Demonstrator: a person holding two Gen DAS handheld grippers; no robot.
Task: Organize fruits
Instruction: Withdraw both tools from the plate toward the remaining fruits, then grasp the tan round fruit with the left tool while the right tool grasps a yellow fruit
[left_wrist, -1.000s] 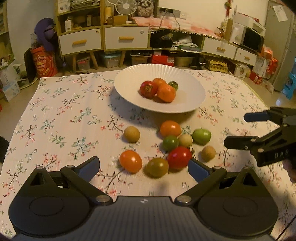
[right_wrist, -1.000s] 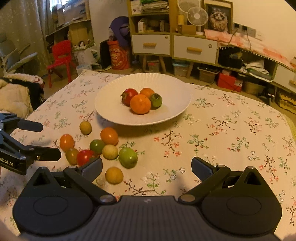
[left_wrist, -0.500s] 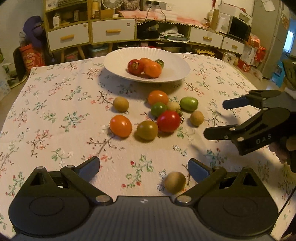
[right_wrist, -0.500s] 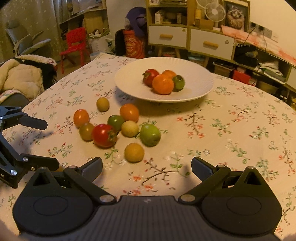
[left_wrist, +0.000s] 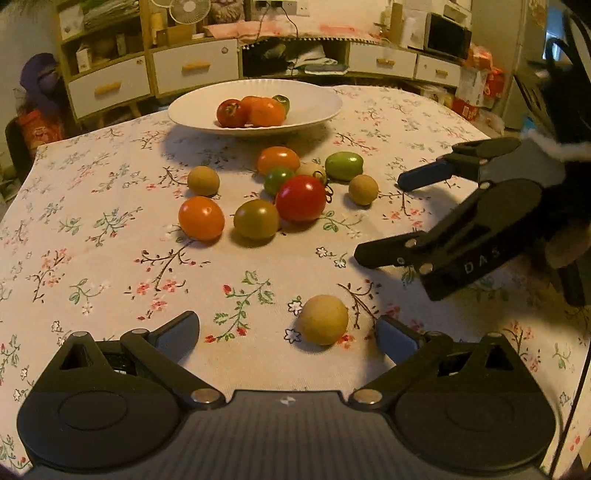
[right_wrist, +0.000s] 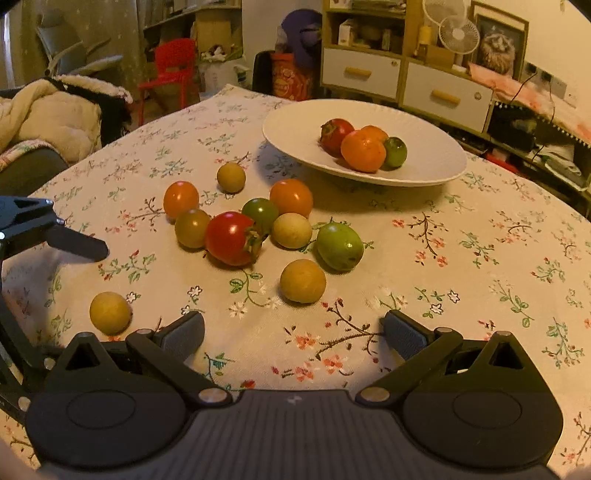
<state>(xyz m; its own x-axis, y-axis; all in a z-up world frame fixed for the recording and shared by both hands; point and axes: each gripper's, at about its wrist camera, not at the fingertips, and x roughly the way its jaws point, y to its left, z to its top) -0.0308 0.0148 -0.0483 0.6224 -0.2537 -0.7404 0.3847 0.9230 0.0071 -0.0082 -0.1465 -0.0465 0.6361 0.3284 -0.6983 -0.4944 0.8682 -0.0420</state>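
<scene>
A lone tan round fruit (left_wrist: 323, 319) lies on the floral-clothed tabletop (left_wrist: 92, 258) just ahead of the left tool (left_wrist: 288, 332), slightly toward its right finger and apart from the main cluster; being near-spherical, it offers no long axis to align with. The same fruit sits at the lower left of the right-wrist view (right_wrist: 110, 312), outside the right tool (right_wrist: 293, 328), so the left tool is judged the nearer and better placed. The left tool's fingers are spread wide, holding nothing and touching nothing. The right tool, seen from the left wrist as a black linkage (left_wrist: 458, 218), is likewise spread and empty, hovering beside the cluster, whose red tomato (left_wrist: 301, 198) is its largest member. The white plate (left_wrist: 317, 105), already carrying four fruits, lies beyond the cluster, well apart from the lone fruit.
</scene>
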